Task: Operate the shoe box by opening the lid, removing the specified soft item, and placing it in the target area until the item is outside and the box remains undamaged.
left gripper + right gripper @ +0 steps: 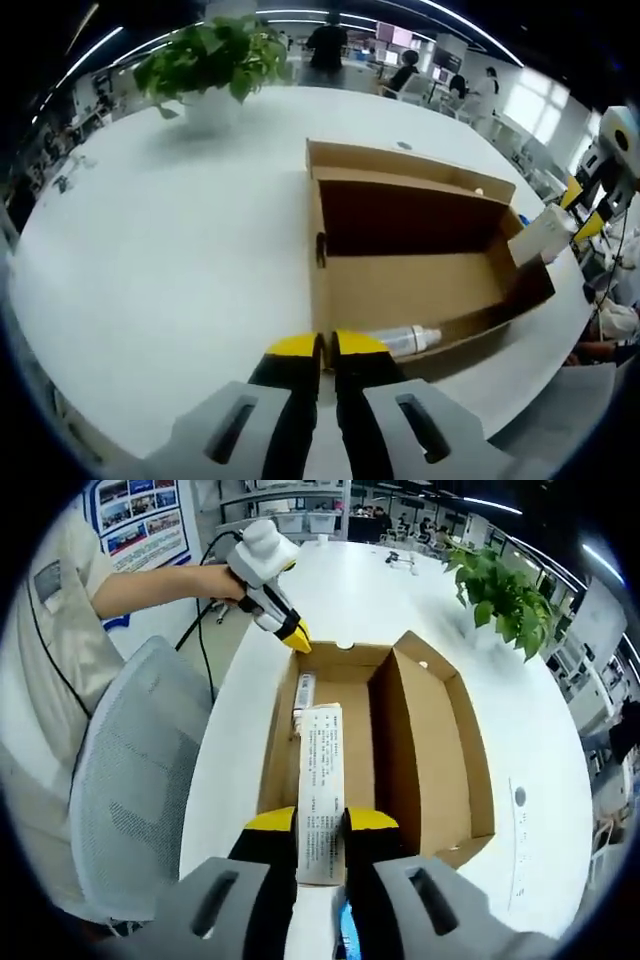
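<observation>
Table: we work on a broad white round table [170, 250], smooth and bare over most of its top in the left gripper view.
Room: an open office surrounds us, with strip lights overhead, desks, screens and people standing far off; posters hang on a wall in the right gripper view.
Plant: a leafy potted plant [215, 60] stands in a white pot on the far part of the table, well apart from the box.
Shoe box: the brown cardboard shoe box [415, 270] lies open near the table's edge, its lid [400, 165] standing up along the far side.
Box contents: a clear plastic bottle [405, 340] lies inside against the near wall in the left gripper view.
Left tool: our left tool [326, 345] has its yellow tips pressed together with nothing between them, just outside the box's near corner; in the right gripper view it [297, 635] is at the box's far end, held in a hand [215, 580].
Right tool: our right tool [322, 820] is clenched on a white printed carton [320, 790], which reaches from the tips out over the box's short end.
Chair: a grey mesh chair [135, 780] sits close against the table edge beside the box.
Free space: the table is wide open on the plant side of the box; on the chair side the box sits near the rim.
</observation>
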`<control>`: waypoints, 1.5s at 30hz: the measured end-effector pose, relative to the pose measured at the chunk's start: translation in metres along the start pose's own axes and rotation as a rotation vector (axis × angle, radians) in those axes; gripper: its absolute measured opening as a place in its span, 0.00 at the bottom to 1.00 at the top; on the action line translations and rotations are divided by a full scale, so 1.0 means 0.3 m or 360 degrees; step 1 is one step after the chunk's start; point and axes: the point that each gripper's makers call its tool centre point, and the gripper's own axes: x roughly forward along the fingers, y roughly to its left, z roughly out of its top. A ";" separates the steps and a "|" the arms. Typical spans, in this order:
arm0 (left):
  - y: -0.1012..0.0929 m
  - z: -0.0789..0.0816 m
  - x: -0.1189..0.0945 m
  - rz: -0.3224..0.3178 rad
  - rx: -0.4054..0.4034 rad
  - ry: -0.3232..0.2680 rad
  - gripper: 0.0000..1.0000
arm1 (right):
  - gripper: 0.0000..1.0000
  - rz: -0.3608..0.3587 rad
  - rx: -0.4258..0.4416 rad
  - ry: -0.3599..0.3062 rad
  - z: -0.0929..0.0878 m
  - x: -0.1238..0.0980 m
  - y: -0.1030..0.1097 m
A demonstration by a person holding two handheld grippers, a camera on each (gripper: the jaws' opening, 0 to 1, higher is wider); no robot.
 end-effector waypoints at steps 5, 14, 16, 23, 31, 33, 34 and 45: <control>-0.001 0.000 -0.001 0.0000 0.0011 0.0004 0.01 | 0.14 -0.0046 -0.0014 -0.0005 -0.016 -0.056 -0.022; -0.002 0.000 -0.001 -0.0002 0.0020 0.0006 0.01 | 0.14 -0.0106 -0.0020 0.0016 -0.075 -0.147 -0.053; -0.002 0.000 -0.001 -0.0003 0.0028 0.0010 0.01 | 0.14 -0.0116 -0.0012 0.0025 -0.095 -0.166 -0.061; -0.001 -0.001 0.000 -0.0006 0.0031 0.0009 0.01 | 0.14 -0.0157 0.0006 0.0069 -0.168 -0.220 -0.091; 0.001 0.000 0.002 -0.0007 0.0031 0.0012 0.01 | 0.14 -0.0197 0.0021 0.0096 -0.237 -0.268 -0.136; 0.001 0.000 0.003 -0.0008 0.0027 0.0011 0.01 | 0.14 -0.0202 0.0022 0.0110 -0.256 -0.275 -0.145; 0.001 0.000 0.003 -0.0008 0.0026 0.0011 0.01 | 0.14 -0.0210 0.0025 0.0123 -0.272 -0.281 -0.155; 0.002 0.003 0.006 -0.0010 0.0019 0.0014 0.01 | 0.15 -0.0240 0.0032 0.0201 -0.387 -0.328 -0.201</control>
